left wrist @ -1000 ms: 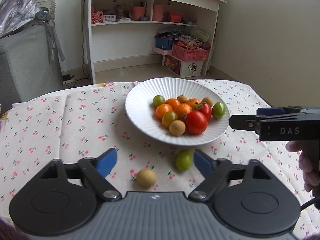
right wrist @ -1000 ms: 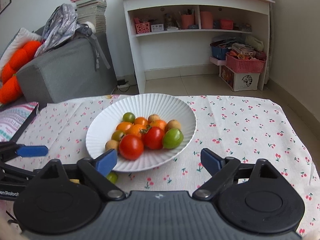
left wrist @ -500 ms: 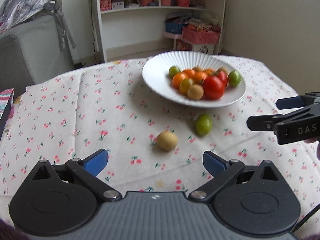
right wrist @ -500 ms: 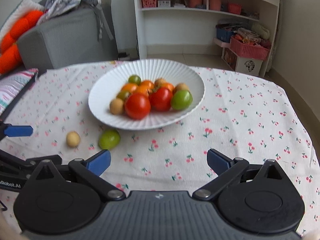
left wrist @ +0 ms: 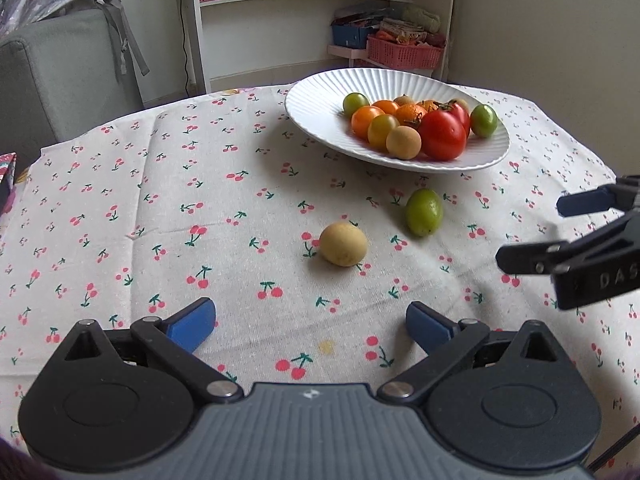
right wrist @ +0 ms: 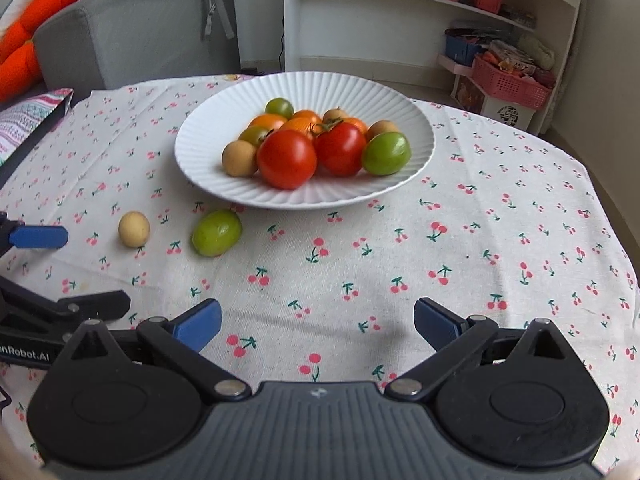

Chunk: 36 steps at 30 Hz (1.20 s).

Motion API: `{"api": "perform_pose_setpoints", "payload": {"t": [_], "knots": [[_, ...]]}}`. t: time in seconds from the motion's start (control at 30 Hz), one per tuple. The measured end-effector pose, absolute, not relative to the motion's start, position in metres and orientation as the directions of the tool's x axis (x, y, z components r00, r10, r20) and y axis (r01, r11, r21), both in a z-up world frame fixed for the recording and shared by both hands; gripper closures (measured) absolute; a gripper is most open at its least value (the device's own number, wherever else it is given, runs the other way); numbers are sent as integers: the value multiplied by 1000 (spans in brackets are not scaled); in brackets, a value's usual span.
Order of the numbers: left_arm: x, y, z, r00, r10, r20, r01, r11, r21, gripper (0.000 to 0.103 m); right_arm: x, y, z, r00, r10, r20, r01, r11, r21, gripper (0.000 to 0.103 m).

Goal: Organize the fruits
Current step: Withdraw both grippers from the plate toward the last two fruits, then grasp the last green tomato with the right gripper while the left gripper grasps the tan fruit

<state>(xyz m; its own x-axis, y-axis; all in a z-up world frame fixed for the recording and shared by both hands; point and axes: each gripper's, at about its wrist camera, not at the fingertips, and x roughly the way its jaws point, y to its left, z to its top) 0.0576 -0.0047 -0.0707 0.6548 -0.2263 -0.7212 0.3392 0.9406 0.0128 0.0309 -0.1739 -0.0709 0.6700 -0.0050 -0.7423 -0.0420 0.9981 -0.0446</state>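
Observation:
A white ribbed plate [left wrist: 316, 108] [right wrist: 208, 160] holds several red, orange, green and tan fruits. A tan round fruit [left wrist: 343, 243] [right wrist: 134, 229] and a green fruit [left wrist: 423, 212] [right wrist: 216, 232] lie on the cherry-print tablecloth in front of the plate. My left gripper [left wrist: 310, 326] is open and empty, a short way before the tan fruit. My right gripper [right wrist: 316, 322] is open and empty, to the right of the green fruit. The right gripper also shows at the right edge of the left wrist view [left wrist: 560, 232].
The tablecloth [left wrist: 180, 208] covers a round table whose edge curves close at left and right. A grey sofa [right wrist: 140, 32], a white shelf unit [right wrist: 400, 20] and a pink basket [right wrist: 508, 84] stand behind the table.
Both grippers have pulled back and risen from the plate. The two loose fruits now lie farther ahead of the left gripper. Jaws stay open.

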Motion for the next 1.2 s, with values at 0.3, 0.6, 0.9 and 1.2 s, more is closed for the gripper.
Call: {"api": "perform_pose_setpoints", "payload": {"t": [0.3,0.6,0.9,1.2], "knots": [[64,-6,-72,677,-257,-690,352,936,-4,15,36,-173,-79,655,-13,-755,-48,997,-59,0],[67,-9,-66,698,-292,-654,365,931,-25,56,37,-174,-81,661,-11,-751,-51,997,-60,0],[67,-15,-61,698,-335,-633,405,914,-37,89,36,-172,-81,666,-14,-746,-48,997,-62,0],[70,-8,-51,716,-286,-637,377,926,7,92,42,-159,-78,670,-2,-743,-48,998,-46,1]]}}
